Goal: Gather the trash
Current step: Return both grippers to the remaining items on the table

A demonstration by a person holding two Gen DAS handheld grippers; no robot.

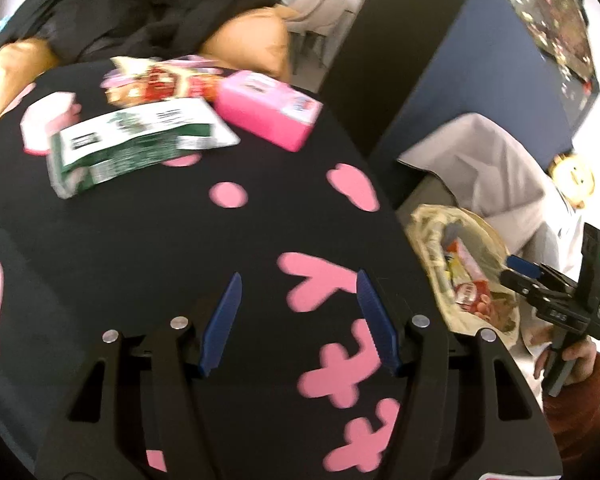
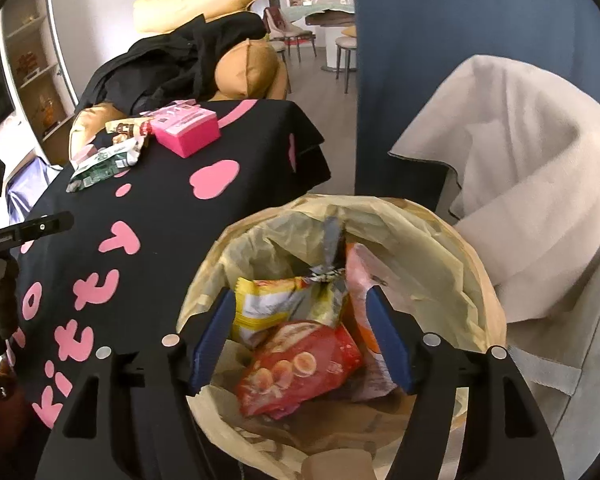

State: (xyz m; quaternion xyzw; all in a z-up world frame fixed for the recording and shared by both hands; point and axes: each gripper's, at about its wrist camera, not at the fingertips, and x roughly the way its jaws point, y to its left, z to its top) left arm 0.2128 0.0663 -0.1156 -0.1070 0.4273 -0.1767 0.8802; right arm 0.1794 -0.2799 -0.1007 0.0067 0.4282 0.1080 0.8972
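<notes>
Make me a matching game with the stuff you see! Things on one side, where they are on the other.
Things:
1. red snack bag
2. pink box
3. black clothes
4. right gripper

Places:
A. on the black-and-pink cloth
B. open above the bin
C. inside the lined bin
D. piled on the tan cushions

Pairs: 1-C, 2-A, 3-D, 4-B

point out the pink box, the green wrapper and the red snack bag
pink box [image 1: 264,110]: left wrist view, on its top face
green wrapper [image 1: 140,140]: left wrist view, mid-wrapper
red snack bag [image 2: 296,364]: right wrist view, on its front, inside the bin
</notes>
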